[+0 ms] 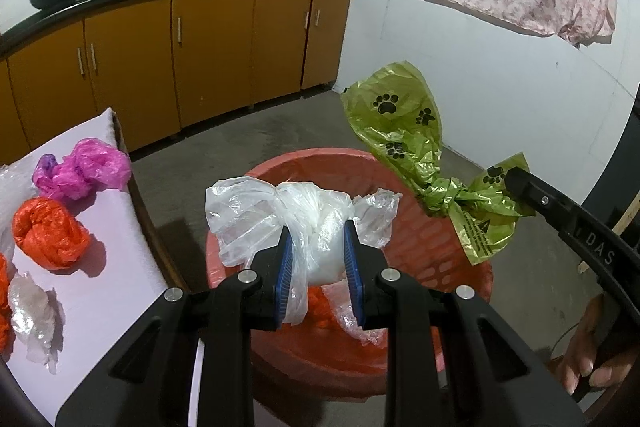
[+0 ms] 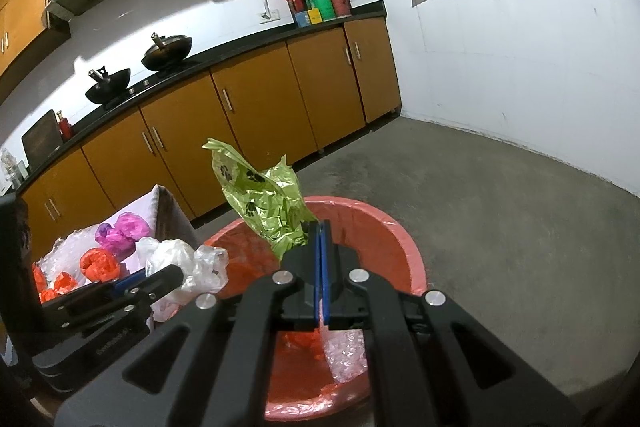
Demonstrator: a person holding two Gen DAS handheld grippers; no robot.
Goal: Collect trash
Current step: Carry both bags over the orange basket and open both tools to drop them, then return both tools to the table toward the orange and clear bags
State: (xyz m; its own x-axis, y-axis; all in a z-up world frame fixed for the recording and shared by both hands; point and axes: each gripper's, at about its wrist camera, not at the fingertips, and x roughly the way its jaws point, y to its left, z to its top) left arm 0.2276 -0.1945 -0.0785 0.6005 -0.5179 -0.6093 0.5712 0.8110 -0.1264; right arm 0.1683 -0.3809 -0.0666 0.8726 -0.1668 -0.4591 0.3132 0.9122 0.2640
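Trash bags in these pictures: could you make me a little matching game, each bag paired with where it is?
Things:
1. green paw-print bag
2. clear white bag
3. pink bag
4. red bin

Places:
A. lying on the white table
B. on the floor
C. held in the left gripper
D. held in the right gripper

Pairs: 1-D, 2-C, 3-A, 4-B

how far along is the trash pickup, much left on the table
Partly done. The red bin already holds some orange and clear plastic. In hand: the left claw grips a white bag and the right claw pinches a green paw-print bag, both over the bin, not yet dropped. Left on the table: a pink bag, an orange bag, a clear wad and more.
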